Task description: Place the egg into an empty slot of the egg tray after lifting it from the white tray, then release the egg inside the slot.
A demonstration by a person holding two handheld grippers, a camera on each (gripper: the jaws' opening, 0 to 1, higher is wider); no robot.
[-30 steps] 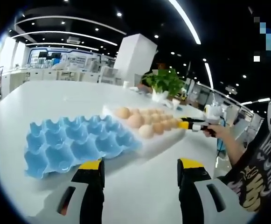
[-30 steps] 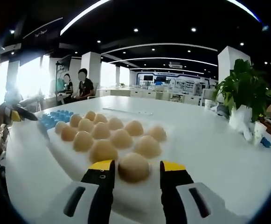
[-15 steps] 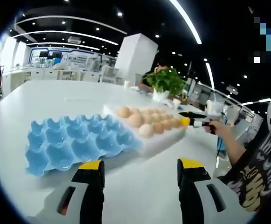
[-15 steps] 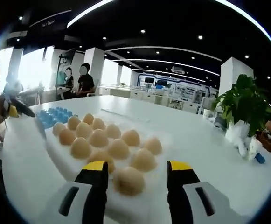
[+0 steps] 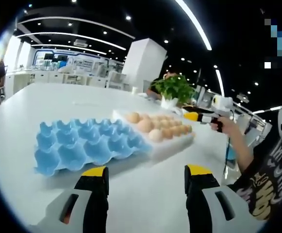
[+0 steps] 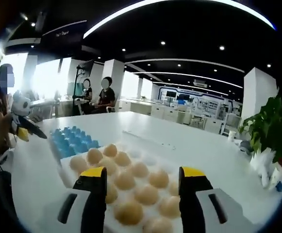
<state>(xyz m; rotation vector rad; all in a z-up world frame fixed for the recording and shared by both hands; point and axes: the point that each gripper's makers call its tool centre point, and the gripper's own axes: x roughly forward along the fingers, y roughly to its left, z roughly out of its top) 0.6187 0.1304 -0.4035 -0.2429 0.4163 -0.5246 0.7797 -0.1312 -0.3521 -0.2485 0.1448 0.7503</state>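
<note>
The blue egg tray [image 5: 85,145] lies with its slots bare on the white table, to the left of the white tray [image 5: 174,147] that carries several brown eggs [image 5: 155,135]. My left gripper [image 5: 145,171] is open, hovering short of the blue tray. In a person's hand over the white tray's far end is my right gripper [image 5: 193,116]. From the right gripper view, my right gripper [image 6: 143,172] is open above the eggs [image 6: 125,180] in the white tray [image 6: 143,154], gripping none. Beyond lies the blue egg tray [image 6: 73,140], and at the left edge the left gripper [image 6: 26,130].
The white table [image 5: 145,199] stretches wide around both trays. A potted plant [image 5: 174,87] in a white pot stands past the white tray, also the plant [image 6: 272,131] at the right. People sit at a far desk [image 6: 104,94]. A sleeve [image 5: 272,165] is at right.
The right gripper has lifted and drawn back over the white tray, and its jaws have spread wider; the egg that sat between them now lies lower. The left gripper view shifted only slightly.
</note>
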